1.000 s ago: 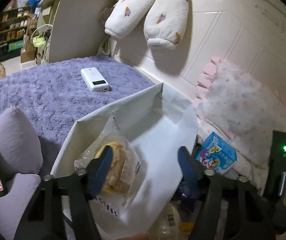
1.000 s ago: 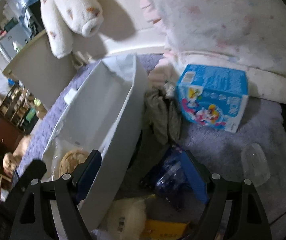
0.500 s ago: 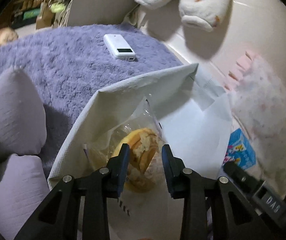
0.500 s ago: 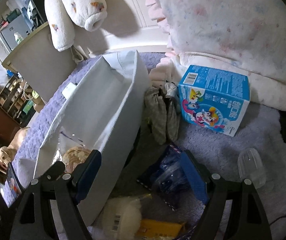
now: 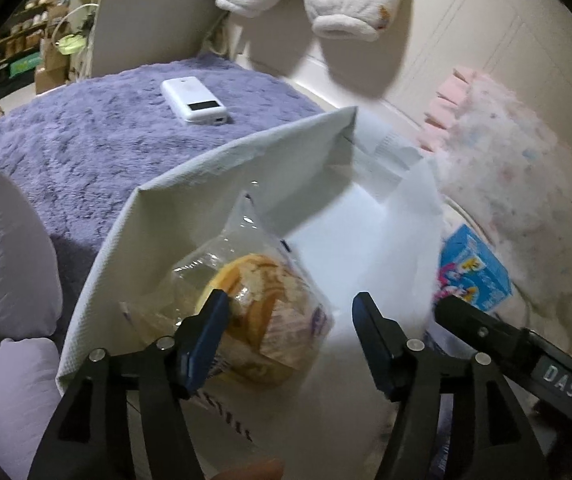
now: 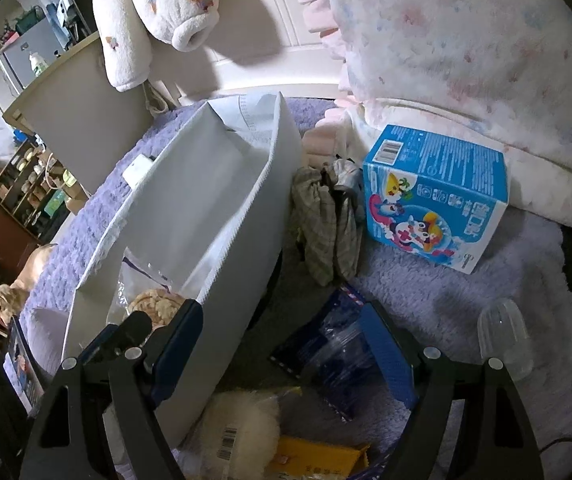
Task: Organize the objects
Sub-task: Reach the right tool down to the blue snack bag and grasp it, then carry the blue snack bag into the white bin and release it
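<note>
- White fabric bin (image 5: pixel 189 216) stands on the purple blanket (image 5: pixel 85 140) of the bed; one wrapped pastry (image 5: pixel 253 312) lies inside it, at its near end.
- Left claw (image 5: pixel 288 338) hangs over the bin; its jaws have just been opening, and the pastry sits under them with neither pad pressing it, so it looks let go.
- Right claw (image 6: pixel 286 348) is open and empty above the dark blue packet (image 6: pixel 326 360), which lies on the blanket just beside the bin.
- Risk: the left pad is near the loose wrapper, so lifting away could snag the film and drag the pastry out.
- Risk: the bin's soft wall could fold if the right claw knocks it while reaching for the packet.
- Count: one bin, one pastry, one blue packet, one blue box (image 6: pixel 434 208), one power bank (image 5: pixel 193 100), one bundle of grey cloth (image 6: pixel 326 216), one clear cap (image 6: pixel 504 332), one cream ball with a barcode (image 6: pixel 237 428), one yellow packet (image 6: pixel 318 460), two claws.
</note>
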Tool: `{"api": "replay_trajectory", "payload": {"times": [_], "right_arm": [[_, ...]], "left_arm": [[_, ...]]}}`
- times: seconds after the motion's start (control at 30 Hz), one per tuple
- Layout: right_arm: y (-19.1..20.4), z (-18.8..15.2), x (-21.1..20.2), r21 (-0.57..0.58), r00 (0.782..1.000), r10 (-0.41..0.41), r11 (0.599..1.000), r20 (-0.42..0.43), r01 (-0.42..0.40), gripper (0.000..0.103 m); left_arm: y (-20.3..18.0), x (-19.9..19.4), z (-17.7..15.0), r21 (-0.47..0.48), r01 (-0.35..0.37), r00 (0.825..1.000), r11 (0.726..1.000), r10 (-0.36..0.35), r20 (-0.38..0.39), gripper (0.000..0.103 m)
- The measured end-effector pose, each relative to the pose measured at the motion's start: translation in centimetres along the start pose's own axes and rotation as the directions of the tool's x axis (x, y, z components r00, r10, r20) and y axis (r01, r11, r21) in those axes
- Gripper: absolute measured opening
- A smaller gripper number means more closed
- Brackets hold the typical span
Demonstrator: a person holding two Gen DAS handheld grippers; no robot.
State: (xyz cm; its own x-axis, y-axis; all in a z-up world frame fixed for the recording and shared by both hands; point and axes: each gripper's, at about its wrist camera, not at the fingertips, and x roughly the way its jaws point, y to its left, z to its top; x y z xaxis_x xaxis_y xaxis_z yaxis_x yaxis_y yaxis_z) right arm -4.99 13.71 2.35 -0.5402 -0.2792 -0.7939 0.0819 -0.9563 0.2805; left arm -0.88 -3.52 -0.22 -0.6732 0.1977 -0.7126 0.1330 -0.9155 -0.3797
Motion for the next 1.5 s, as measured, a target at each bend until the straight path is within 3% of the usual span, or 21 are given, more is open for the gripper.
{"api": "replay_trajectory", "payload": {"times": [0.1,0.23,0.4,0.53,0.67,0.73,0.8,0.93,1.0,1.17,1.37,1.5], "right_arm": [[0.0,0.3,-0.2,-0.032,1.000,-0.001,0.999,-0.006,0.000,0.081],[0.1,1.0,-0.3,-0.138,0.998,-0.008,0.990,-0.062,0.000,0.081],[1.4,0.1,0.6,-0.490,0.985,-0.058,0.871,-0.162,-0.030,0.081],[0.6,-1.1,3.0,-0.579,0.958,-0.156,0.815,-0.242,-0.013,0.081],[-0.1,-2.7,7.3,-0.638,0.908,-0.260,0.770,-0.329,-0.010,0.081],[-0.4,-3.0,8.7,-0.623,0.896,-0.258,0.782,-0.361,-0.026,0.081],[-0.8,-2.4,8.4,-0.590,0.910,-0.202,0.806,-0.362,-0.056,0.079],[-1.2,-1.7,7.6,-0.569,0.923,-0.168,0.820,-0.345,-0.064,0.049],[-1.5,-1.3,7.2,-0.550,0.929,-0.156,0.833,-0.335,-0.059,0.042],[-2.2,0.0,5.2,-0.479,0.945,-0.062,0.872,-0.320,-0.105,0.037],[-2.8,2.0,0.0,-0.387,0.979,0.075,0.911,-0.190,-0.145,0.037],[-1.4,2.5,-2.3,-0.327,0.966,0.231,0.910,-0.117,-0.257,0.037]], "left_arm": [[-0.4,-0.8,0.1,0.012,0.028,1.000,1.000,-0.028,0.011,0.063],[-1.9,-2.5,0.0,0.090,-0.013,0.995,0.996,0.004,0.095,0.064],[-3.8,-2.9,-0.5,0.198,-0.004,0.992,0.980,-0.021,0.122,0.064],[-4.6,-2.0,-0.8,0.238,-0.023,0.995,0.971,-0.002,0.103,0.064],[-4.4,-1.7,-0.8,0.234,-0.027,0.995,0.972,0.004,0.097,0.064],[-4.2,-1.6,-0.8,0.221,-0.013,0.996,0.975,-0.007,0.087,0.064],[-3.9,-1.5,-0.7,0.205,-0.003,0.997,0.979,-0.013,0.080,0.064],[-3.4,-1.5,-0.6,0.178,0.004,0.997,0.984,-0.019,0.079,0.064],[-3.3,-1.7,-0.6,0.169,0.012,0.996,0.986,-0.027,0.082,0.064],[-3.2,-1.9,-0.6,0.159,0.021,0.995,0.987,-0.035,0.091,0.064],[-2.8,-2.6,-0.3,0.138,0.041,0.990,0.990,-0.058,0.125,0.064],[-2.5,-3.1,-0.2,0.116,0.054,0.987,0.992,-0.071,0.146,0.064]]}}
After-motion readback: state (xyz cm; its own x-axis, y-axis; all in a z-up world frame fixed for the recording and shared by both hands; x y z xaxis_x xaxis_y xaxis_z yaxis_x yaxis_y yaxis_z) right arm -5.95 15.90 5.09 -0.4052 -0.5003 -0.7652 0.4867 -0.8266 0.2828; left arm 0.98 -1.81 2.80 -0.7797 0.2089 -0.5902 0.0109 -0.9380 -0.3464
